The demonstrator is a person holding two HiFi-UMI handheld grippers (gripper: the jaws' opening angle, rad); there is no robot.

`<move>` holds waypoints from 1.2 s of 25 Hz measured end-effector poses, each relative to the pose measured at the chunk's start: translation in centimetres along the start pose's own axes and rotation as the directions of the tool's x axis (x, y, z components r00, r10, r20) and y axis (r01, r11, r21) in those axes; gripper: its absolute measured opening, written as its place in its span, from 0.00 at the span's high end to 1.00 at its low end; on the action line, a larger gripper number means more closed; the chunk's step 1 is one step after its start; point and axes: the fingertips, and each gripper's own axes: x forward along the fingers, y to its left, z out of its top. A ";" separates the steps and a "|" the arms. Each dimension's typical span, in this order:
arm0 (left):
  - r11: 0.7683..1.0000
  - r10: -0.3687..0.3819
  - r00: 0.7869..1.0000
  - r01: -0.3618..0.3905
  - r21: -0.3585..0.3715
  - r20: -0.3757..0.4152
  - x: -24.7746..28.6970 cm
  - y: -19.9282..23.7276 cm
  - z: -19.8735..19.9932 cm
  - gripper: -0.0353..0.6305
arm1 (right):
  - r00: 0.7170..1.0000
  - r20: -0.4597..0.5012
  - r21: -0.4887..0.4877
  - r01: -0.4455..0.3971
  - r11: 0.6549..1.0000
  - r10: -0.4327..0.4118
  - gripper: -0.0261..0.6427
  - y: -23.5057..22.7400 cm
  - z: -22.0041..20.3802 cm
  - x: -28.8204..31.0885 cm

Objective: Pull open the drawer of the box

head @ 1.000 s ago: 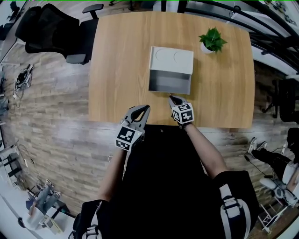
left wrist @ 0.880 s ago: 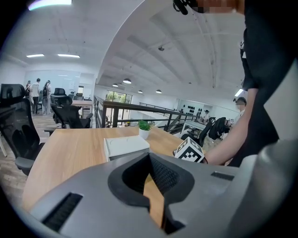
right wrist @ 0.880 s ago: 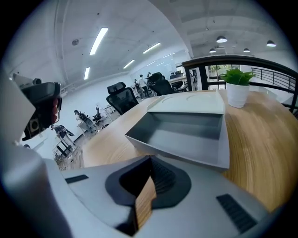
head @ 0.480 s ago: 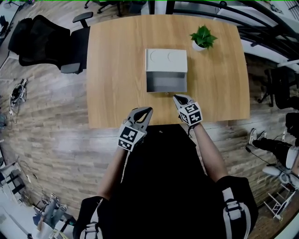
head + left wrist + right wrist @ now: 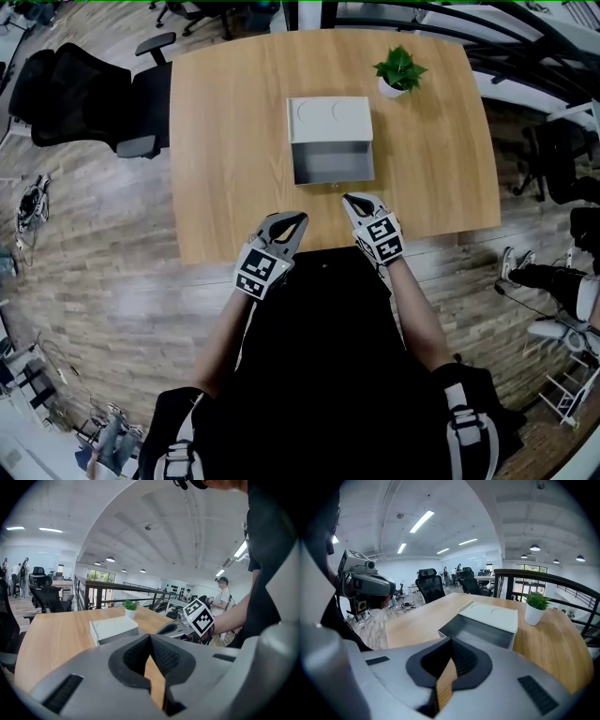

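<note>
Both the left gripper (image 5: 300, 218) and right gripper (image 5: 348, 199) hover short of the open drawer (image 5: 333, 169), jaws closed, empty.

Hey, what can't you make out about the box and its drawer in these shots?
Drawer floor: right gripper view, near strip hidden behind its front wall.
Drawer inside: left gripper view, side-on, hidden by its own wall.
Box back: faces away in every view.

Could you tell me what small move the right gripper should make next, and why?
Probably just ease the right gripper back toward the table edge: the drawer already stands pulled out of the box, and the shut jaws hold nothing.
</note>
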 end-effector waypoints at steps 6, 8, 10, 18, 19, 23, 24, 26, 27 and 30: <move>1.000 -0.008 1.000 0.008 0.002 -0.008 -0.9 1.1 -1.0 0.91 | 0.999 0.026 0.004 0.034 0.999 -0.034 0.92 0.6 0.5 -0.4; 1.000 -0.001 1.000 0.001 -0.008 -0.004 -1.1 1.5 -1.3 0.91 | 0.999 0.026 -0.004 0.043 0.999 -0.043 0.93 0.7 0.4 -0.7; 1.000 0.003 1.000 -0.003 -0.008 -0.002 -1.2 1.9 -1.4 0.91 | 0.998 0.024 -0.005 0.056 0.998 -0.055 0.92 0.6 0.1 -1.0; 1.000 0.029 1.000 -0.029 0.004 -0.003 -1.4 3.2 -1.1 0.91 | 0.997 0.015 0.003 0.071 0.997 -0.071 0.92 0.1 -0.5 -1.4; 0.999 0.032 0.999 -0.032 0.004 -0.006 -1.4 3.3 -1.2 0.91 | 0.997 0.014 0.005 0.071 0.997 -0.071 0.92 0.0 -0.5 -1.3; 0.999 0.047 0.999 -0.047 -0.010 -0.003 -1.2 3.9 -0.8 0.91 | 0.998 0.011 -0.009 0.065 0.998 -0.065 0.93 -0.2 -0.1 -1.2; 0.999 0.049 0.999 -0.049 -0.013 -0.002 -1.0 4.1 -0.7 0.91 | 0.998 0.011 -0.014 0.068 0.998 -0.067 0.92 -0.4 0.1 -1.3; 0.999 0.049 0.999 -0.049 -0.011 -0.001 -0.6 4.2 -0.3 0.91 | 0.997 0.012 -0.016 0.076 0.997 -0.076 0.92 -0.9 0.3 -1.4; 0.999 0.048 0.999 -0.048 -0.007 -0.001 -0.3 4.2 -0.2 0.91 | 0.997 0.016 -0.013 0.080 0.997 -0.080 0.92 -1.2 0.5 -1.4; 0.999 0.050 0.999 -0.050 0.003 0.006 0.5 4.6 0.4 0.91 | 0.996 0.033 -0.011 0.085 0.996 -0.085 0.92 -1.9 1.0 -1.2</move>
